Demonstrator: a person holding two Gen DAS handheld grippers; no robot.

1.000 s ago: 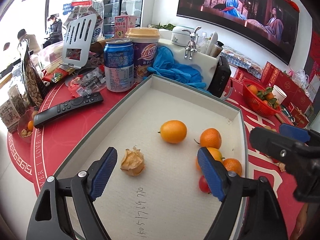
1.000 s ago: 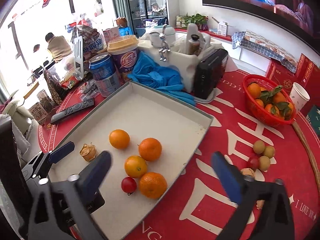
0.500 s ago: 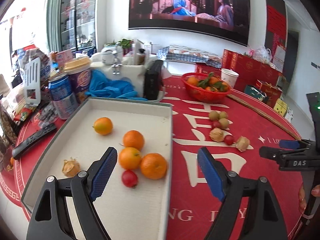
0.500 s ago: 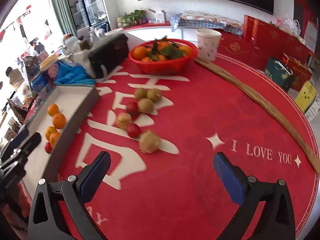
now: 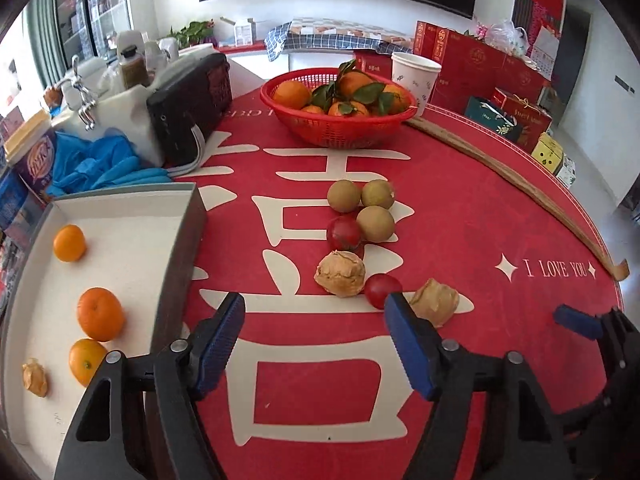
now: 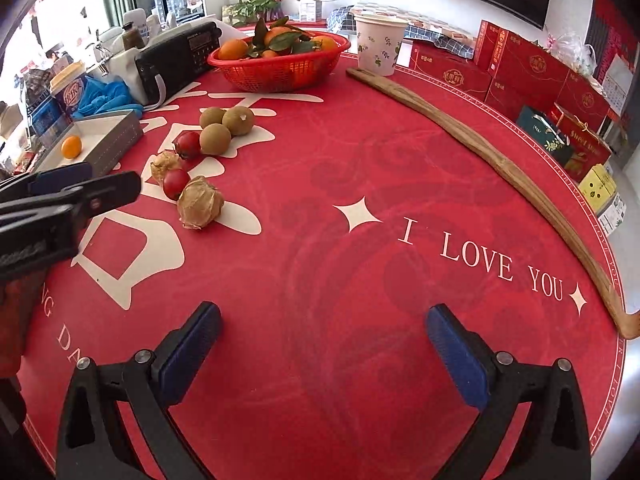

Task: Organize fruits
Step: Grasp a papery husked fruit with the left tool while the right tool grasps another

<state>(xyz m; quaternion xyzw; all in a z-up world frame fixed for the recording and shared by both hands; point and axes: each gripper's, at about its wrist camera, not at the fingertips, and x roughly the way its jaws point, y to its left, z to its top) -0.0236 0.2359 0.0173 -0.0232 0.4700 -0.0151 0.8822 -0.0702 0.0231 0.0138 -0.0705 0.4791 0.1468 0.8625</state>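
A grey-walled white tray [image 5: 182,240] at the left holds oranges [image 5: 100,313] and a husked berry [image 5: 35,377]. Loose fruit lies on the red table: three brown round fruits [image 5: 375,223], two cherry tomatoes [image 5: 380,290] and two husked berries [image 5: 340,273]. My left gripper [image 5: 314,320] is open and empty, just in front of this fruit. My right gripper [image 6: 322,330] is open and empty over bare tablecloth, right of the fruit [image 6: 200,202]. The tray also shows in the right wrist view [image 6: 116,140].
A red basket of oranges [image 5: 340,120] and a paper cup [image 5: 414,76] stand at the back. A black radio [image 5: 188,112], blue gloves [image 5: 100,164] and a drink cup are behind the tray. A long wooden stick [image 6: 500,168] lies along the right.
Both grippers have swung right, away from the tray toward the loose fruit on the tablecloth. Both have stayed open and empty.
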